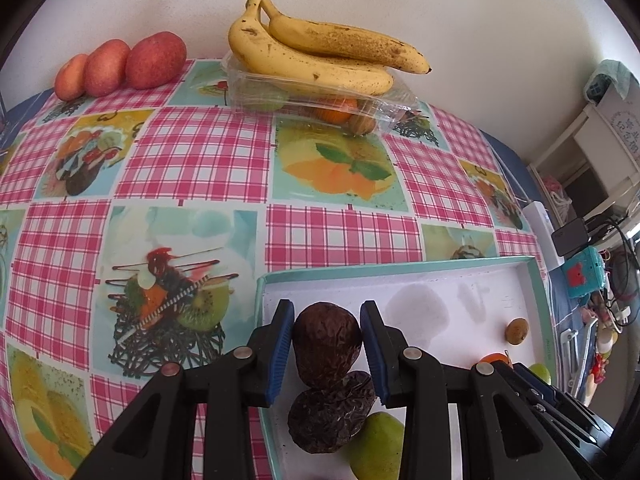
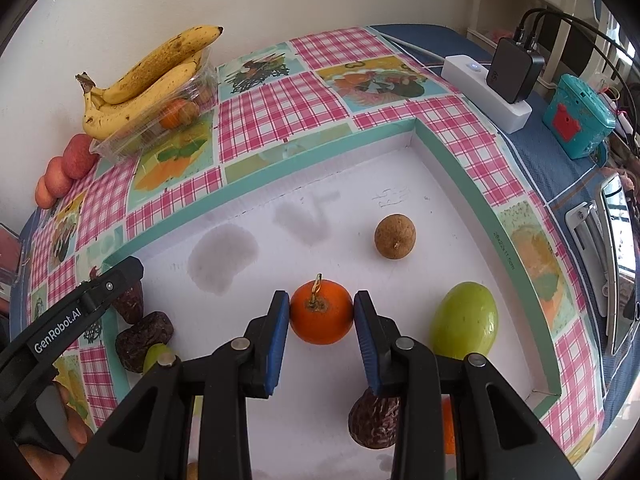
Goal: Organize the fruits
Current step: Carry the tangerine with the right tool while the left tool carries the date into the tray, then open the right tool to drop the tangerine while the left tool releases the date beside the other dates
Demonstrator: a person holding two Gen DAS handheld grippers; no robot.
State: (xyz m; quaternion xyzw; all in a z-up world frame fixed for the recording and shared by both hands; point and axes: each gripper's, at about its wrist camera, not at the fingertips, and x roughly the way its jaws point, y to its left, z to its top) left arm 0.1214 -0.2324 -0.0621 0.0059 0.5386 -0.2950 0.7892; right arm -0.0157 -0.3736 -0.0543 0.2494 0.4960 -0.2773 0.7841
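Between the right gripper's point(image 2: 321, 316) fingers sits an orange point(image 2: 321, 317), touching both.

My right gripper point(image 2: 321, 314) holds the small orange point(image 2: 321, 317), both pads touching its sides, inside the white tray point(image 2: 452, 168). A green fruit point(image 2: 464, 321) lies just beside, a brown round fruit point(image 2: 395, 236) further away.
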